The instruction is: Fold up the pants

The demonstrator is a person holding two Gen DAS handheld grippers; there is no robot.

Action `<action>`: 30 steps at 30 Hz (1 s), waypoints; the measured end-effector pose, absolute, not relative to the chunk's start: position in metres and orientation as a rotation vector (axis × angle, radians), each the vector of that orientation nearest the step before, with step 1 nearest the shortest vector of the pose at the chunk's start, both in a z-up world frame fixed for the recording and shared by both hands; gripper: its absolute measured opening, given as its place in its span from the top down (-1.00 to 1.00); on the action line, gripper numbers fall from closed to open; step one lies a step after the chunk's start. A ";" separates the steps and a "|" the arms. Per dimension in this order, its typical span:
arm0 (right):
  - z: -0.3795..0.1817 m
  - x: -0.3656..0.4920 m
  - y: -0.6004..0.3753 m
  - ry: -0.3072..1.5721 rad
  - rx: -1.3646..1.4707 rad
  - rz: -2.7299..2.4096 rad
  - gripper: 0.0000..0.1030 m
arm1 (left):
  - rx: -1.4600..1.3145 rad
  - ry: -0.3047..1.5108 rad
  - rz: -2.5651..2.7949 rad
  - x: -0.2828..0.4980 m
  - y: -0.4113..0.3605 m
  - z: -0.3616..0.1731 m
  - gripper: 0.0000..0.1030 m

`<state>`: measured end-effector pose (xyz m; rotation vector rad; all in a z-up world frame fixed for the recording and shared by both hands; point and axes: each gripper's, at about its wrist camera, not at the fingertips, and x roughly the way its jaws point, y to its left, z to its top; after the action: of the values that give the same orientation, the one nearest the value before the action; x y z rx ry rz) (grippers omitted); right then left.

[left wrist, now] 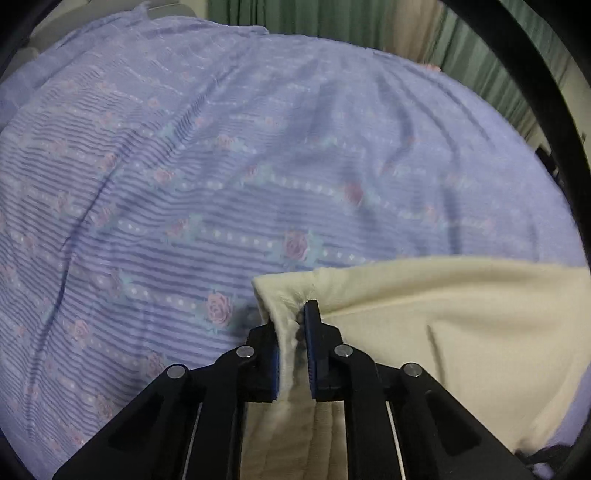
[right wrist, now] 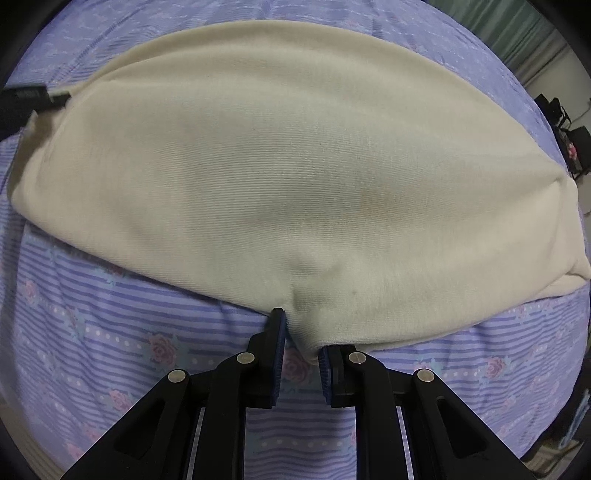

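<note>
— Green curtains hang behind the bed, and a lilac sheet with stripes and pink roses covers all of it. See the pants?

— Cream ones, yes. From the left gripper's camera the pants lie at the lower right of the sheet, with one corner pointing left.

— And the left gripper?

— Nearly closed, pinching that corner. A fold of the cream hem runs down between its blue pads, and both pads press on it. No earlier picture to compare, so I only say how it stands.

— Now the other camera.

— Same sheet below and around. The pants spread wide across the middle, smooth, with a faint brownish mark right of centre. At the far left edge of the cloth a black gripper touches the pants' end; I take it for the left one.

— The right gripper?

— Jaws close together, gripping the near edge of the pants. The cloth dimples and bunches right where it goes in between the pads. The left finger rises beside the bunch; the right finger sits under the hem.

— Anything further right?

— Past the bed's edge, some dark furniture, too small to make out.
</note>
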<state>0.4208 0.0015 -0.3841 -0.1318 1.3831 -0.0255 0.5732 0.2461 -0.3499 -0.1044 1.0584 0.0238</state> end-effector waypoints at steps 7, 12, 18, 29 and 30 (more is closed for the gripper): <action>-0.376 0.401 -0.003 1.340 -0.077 0.014 0.17 | 0.128 0.935 0.073 0.543 0.220 -0.312 -0.35; -0.332 0.376 -0.016 1.246 0.000 0.044 -0.12 | 0.187 0.849 0.034 0.494 0.209 -0.255 -0.51; -0.249 0.329 -0.049 1.115 0.040 0.073 -0.13 | 0.167 0.797 -0.109 0.428 0.179 -0.179 -0.54; -0.098 0.286 -0.146 0.868 0.096 -0.005 -0.13 | 0.272 0.656 -0.343 0.348 0.050 -0.081 -0.76; -0.090 0.285 -0.155 0.853 0.103 -0.015 -0.13 | 0.271 0.646 -0.358 0.343 0.040 -0.078 -0.76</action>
<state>0.2846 -0.1553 -0.0903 0.1028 0.8528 -0.0146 0.3433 0.0403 -0.0779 0.2715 0.6463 -0.3579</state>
